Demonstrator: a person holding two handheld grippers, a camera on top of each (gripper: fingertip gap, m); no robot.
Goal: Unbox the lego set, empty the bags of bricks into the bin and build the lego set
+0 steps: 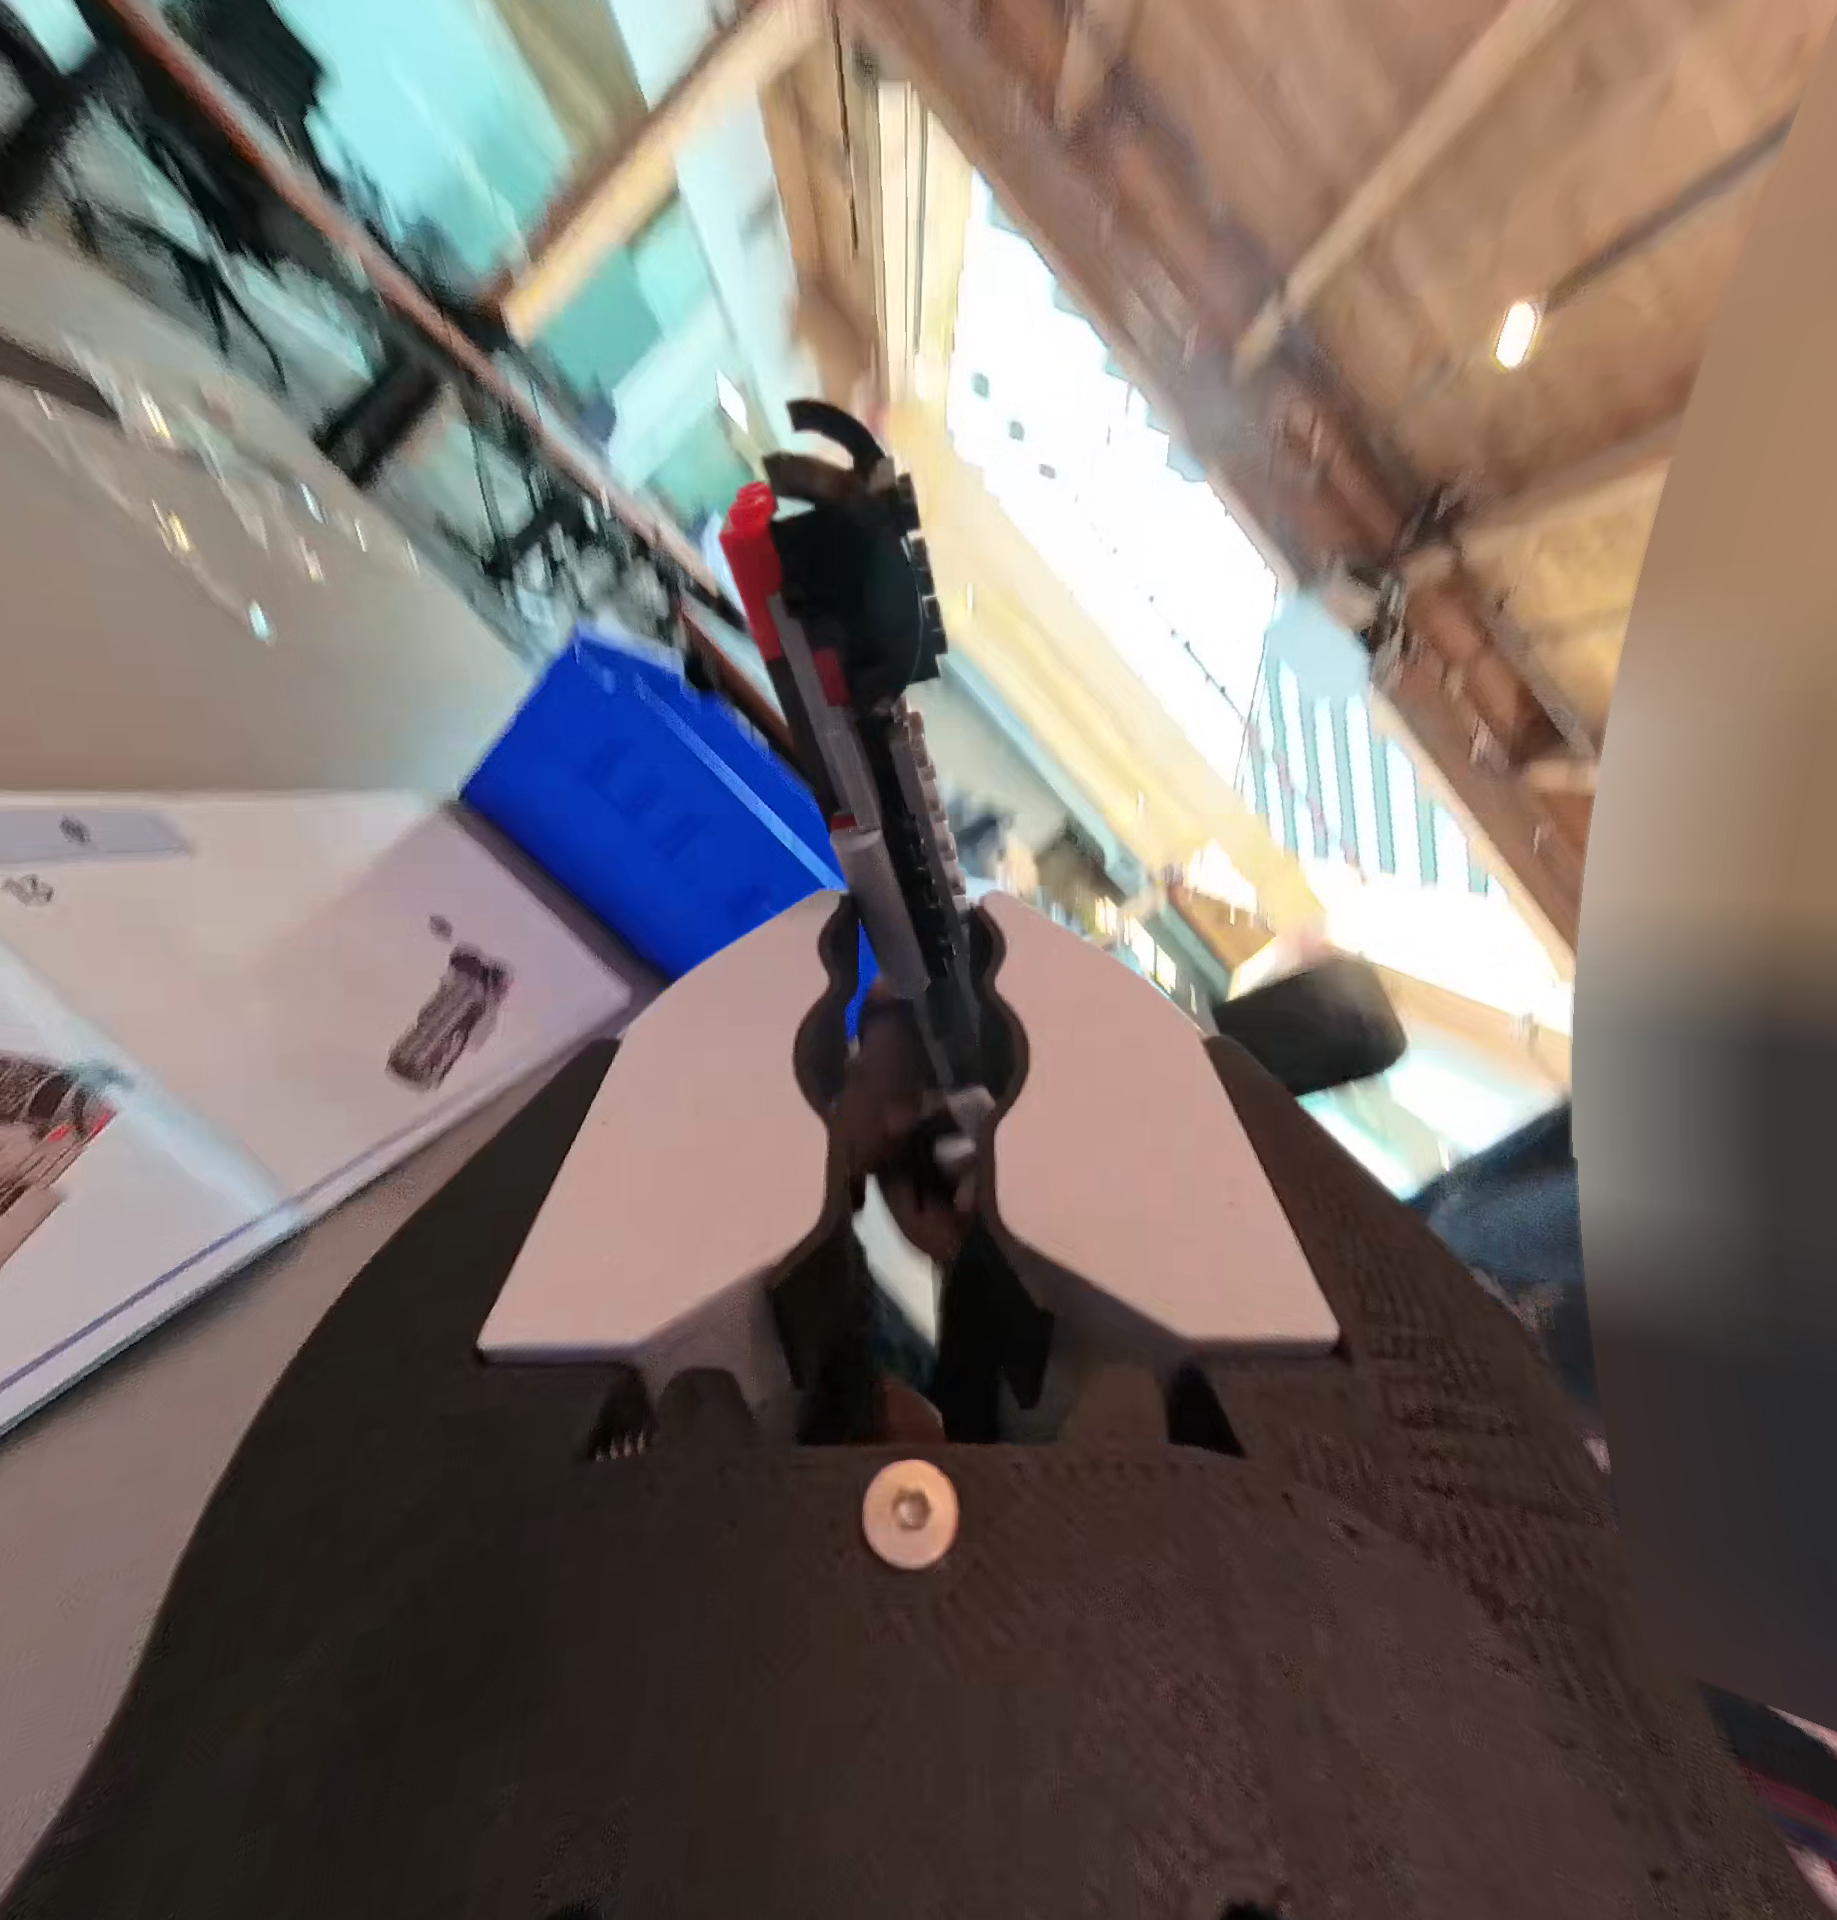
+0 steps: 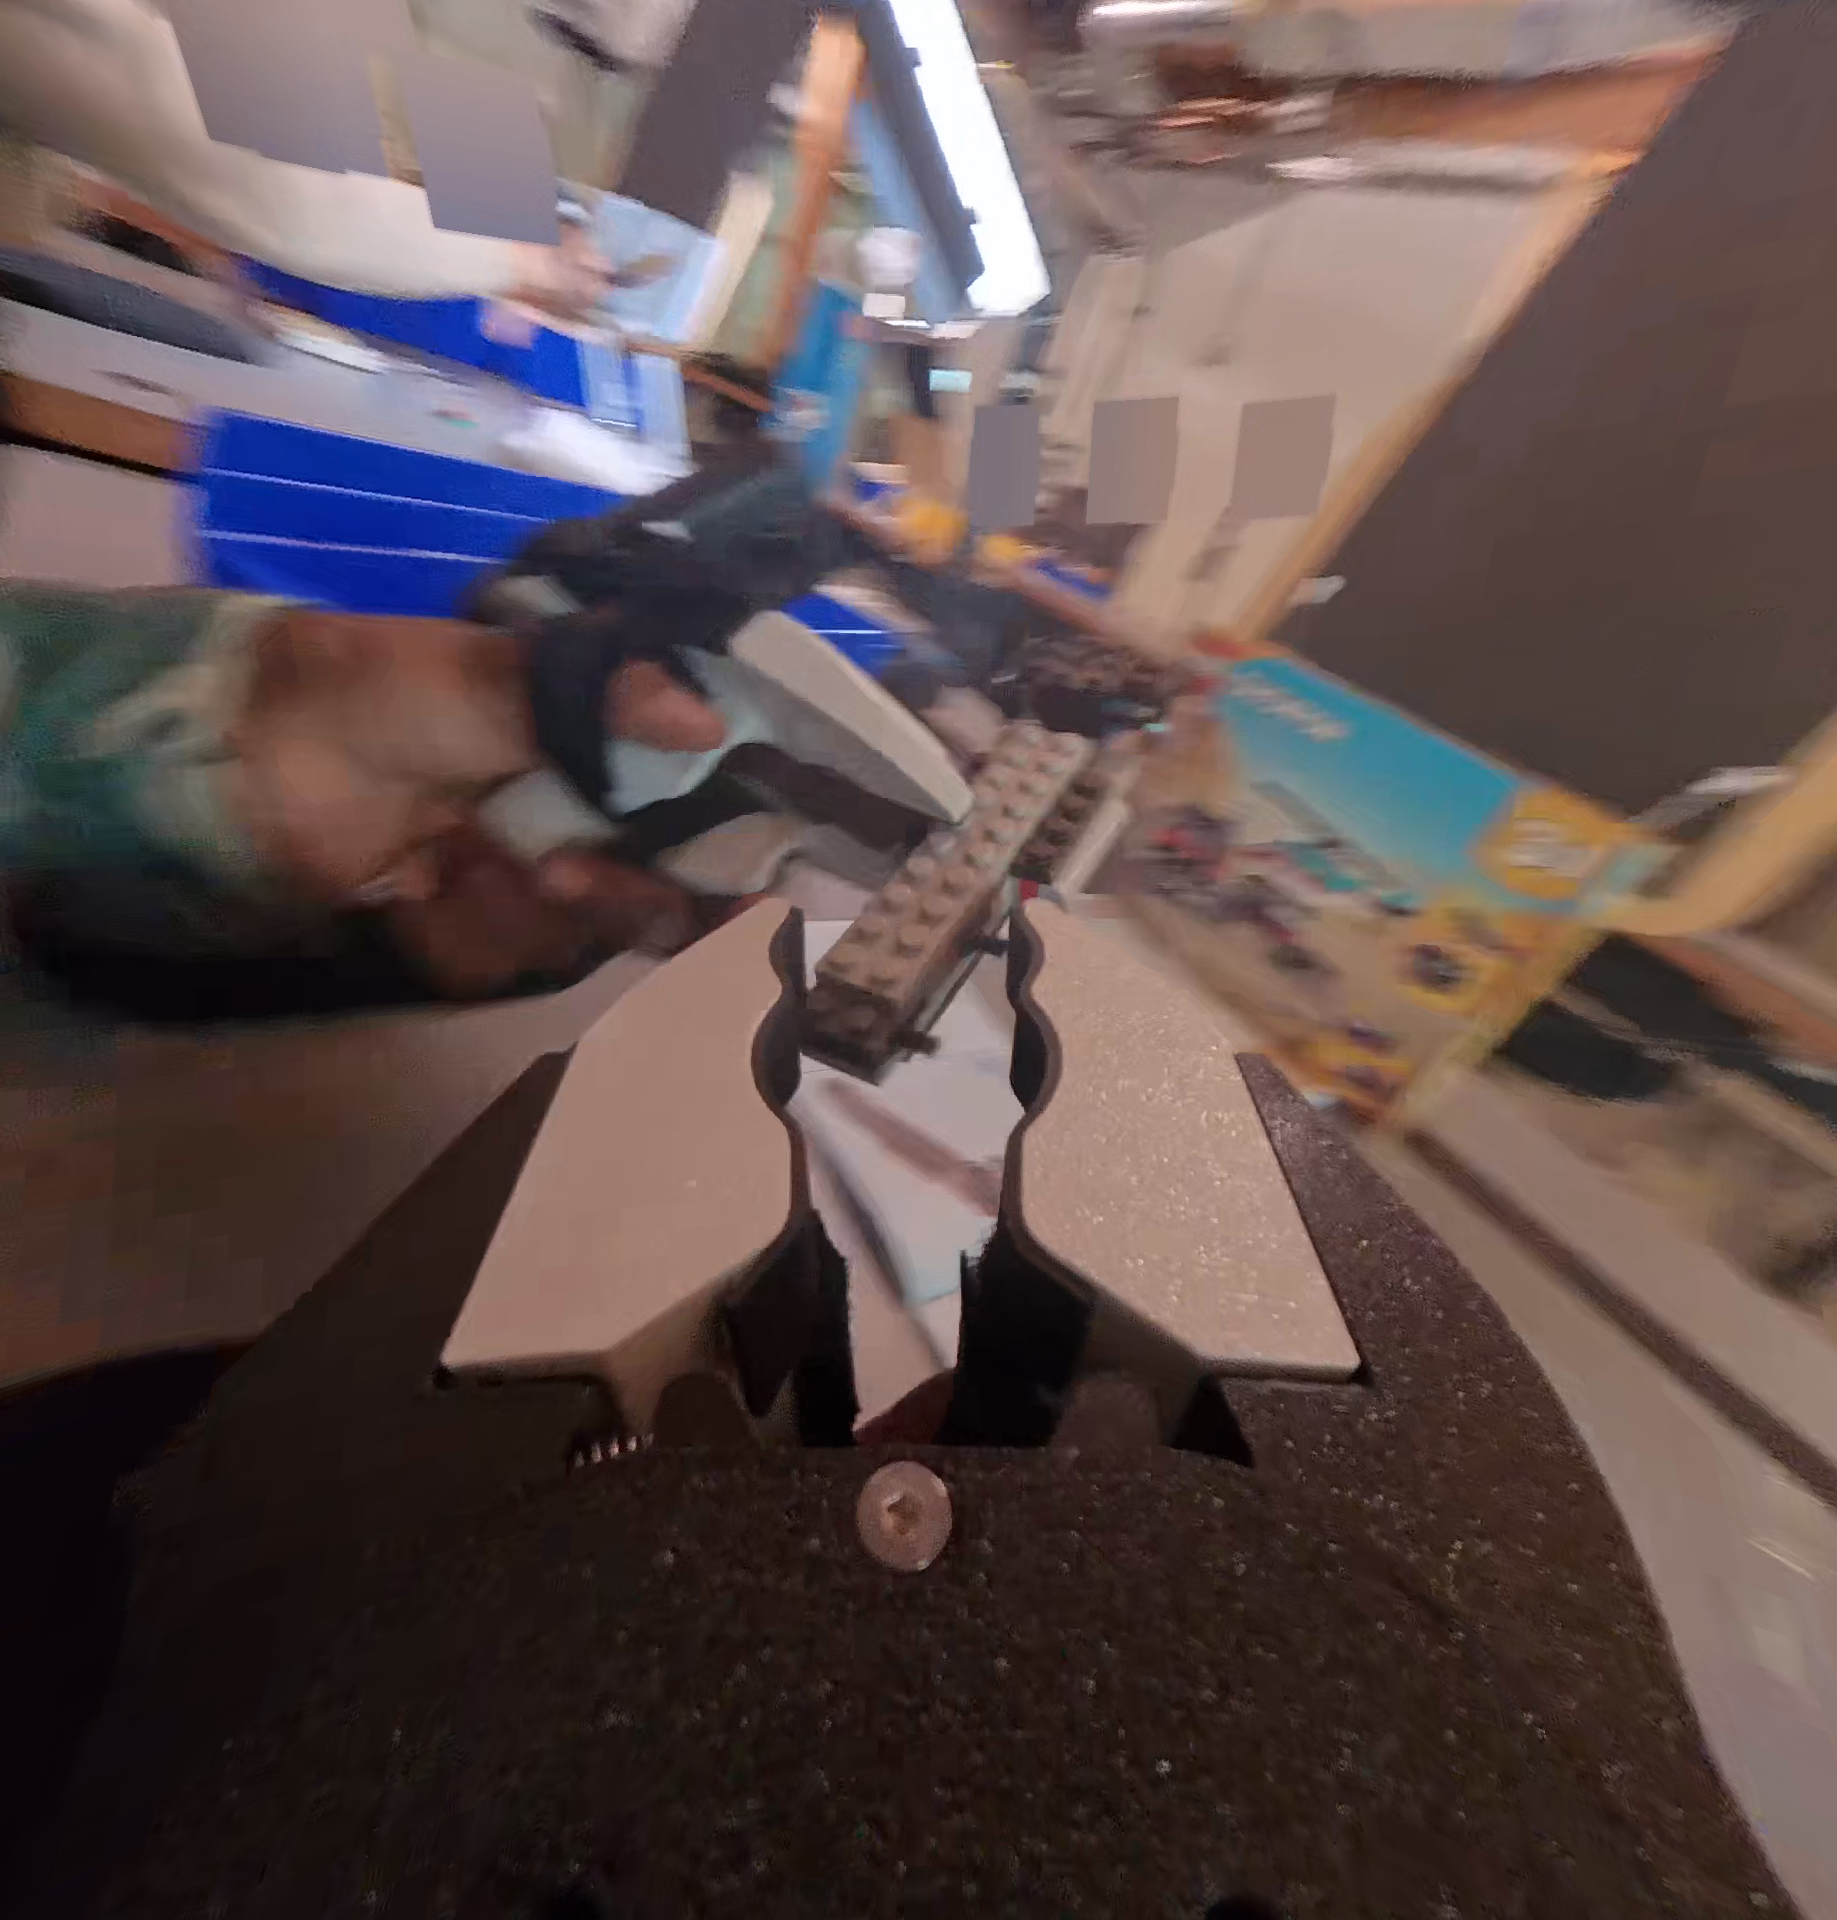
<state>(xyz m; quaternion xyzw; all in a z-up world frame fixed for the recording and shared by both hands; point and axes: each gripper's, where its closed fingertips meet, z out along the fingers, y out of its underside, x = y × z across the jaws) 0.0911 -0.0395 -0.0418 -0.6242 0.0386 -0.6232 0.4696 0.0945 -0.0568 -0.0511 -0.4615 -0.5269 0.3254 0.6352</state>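
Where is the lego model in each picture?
Left wrist view: the lego model stands up in the middle, pinched in the left claw.
Right wrist view: it slants across the middle, its near end between the right claw's fingers.
Shared landmark: the blue bin, left of the model in both.
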